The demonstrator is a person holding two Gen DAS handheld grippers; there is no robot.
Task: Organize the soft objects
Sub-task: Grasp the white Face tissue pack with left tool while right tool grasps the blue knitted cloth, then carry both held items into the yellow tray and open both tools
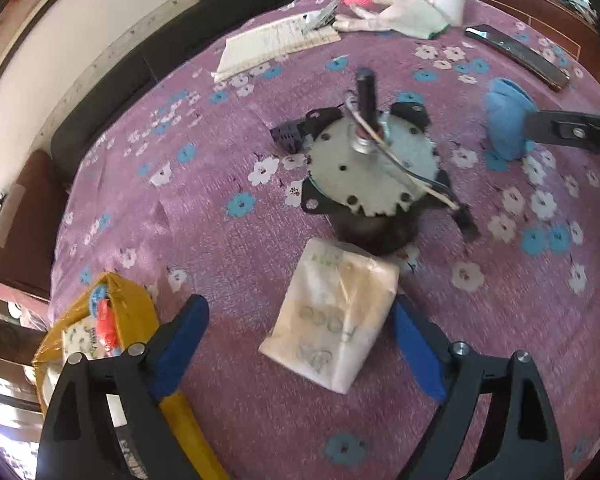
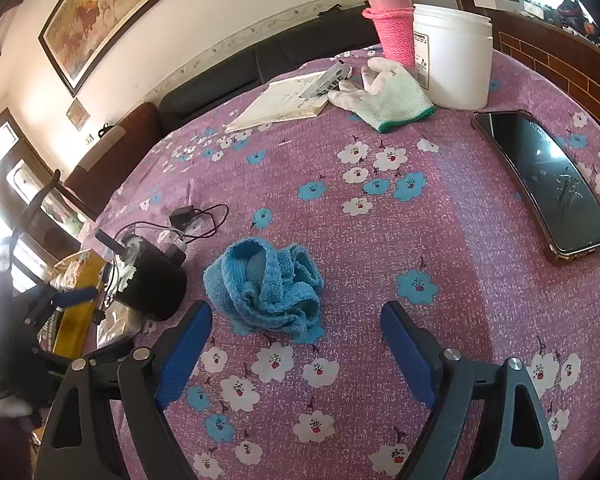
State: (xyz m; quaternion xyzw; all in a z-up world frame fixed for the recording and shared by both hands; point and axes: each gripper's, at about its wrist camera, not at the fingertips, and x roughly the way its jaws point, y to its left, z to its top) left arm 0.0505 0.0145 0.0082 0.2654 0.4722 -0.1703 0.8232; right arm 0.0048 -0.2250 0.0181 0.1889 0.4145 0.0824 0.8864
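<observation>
A soft tissue pack (image 1: 334,316) in clear wrap lies on the purple flowered cloth, between the blue fingers of my left gripper (image 1: 300,316), which is open around it. A crumpled blue knitted cloth (image 2: 266,288) lies just ahead of my right gripper (image 2: 296,320), which is open and empty. The blue cloth also shows in the left wrist view (image 1: 508,120) with a right gripper finger in front of it. A white work glove (image 2: 384,92) lies at the far side of the table.
A black electric motor (image 1: 370,168) with wires stands mid-table. A yellow box (image 1: 96,320) sits at the left edge. A phone (image 2: 548,184), a notebook (image 2: 280,104), a white jar (image 2: 454,56) and a pink bottle (image 2: 392,24) are at the far side.
</observation>
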